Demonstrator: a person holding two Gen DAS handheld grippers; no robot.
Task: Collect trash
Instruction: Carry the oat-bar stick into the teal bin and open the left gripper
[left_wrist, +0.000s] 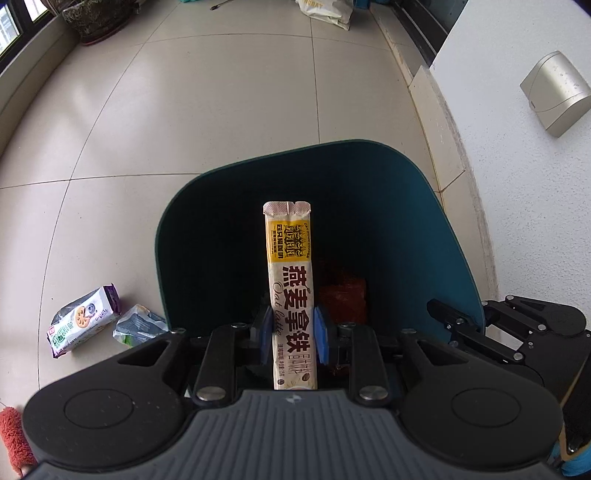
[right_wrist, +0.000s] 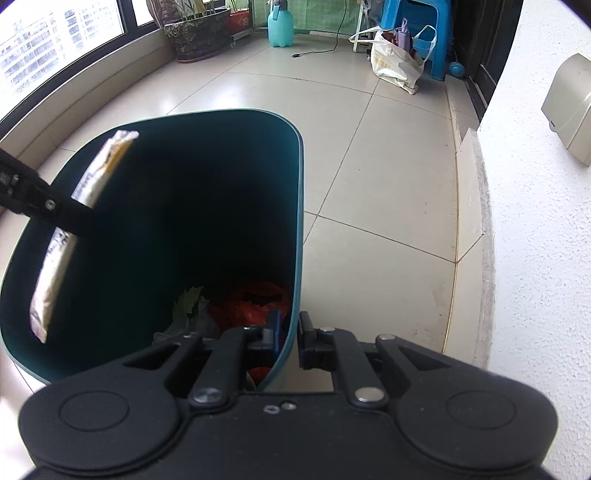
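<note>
Left gripper (left_wrist: 293, 334) clamps an oat latte sachet (left_wrist: 291, 280) between its blue pads, sachet upright over the open mouth of the dark teal trash bin (left_wrist: 424, 206). Right gripper (right_wrist: 290, 334) is closed on the bin's near rim. Red wrapper (right_wrist: 255, 304) lies inside; two snack wrappers (left_wrist: 85, 319) lie on the tiled floor (left_wrist: 221, 110) left of the bin

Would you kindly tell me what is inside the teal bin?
In the teal bin, red crumpled wrapping and a pale green scrap lie at the bottom. The rest of its floor is dark or hidden by the right tool.
</note>
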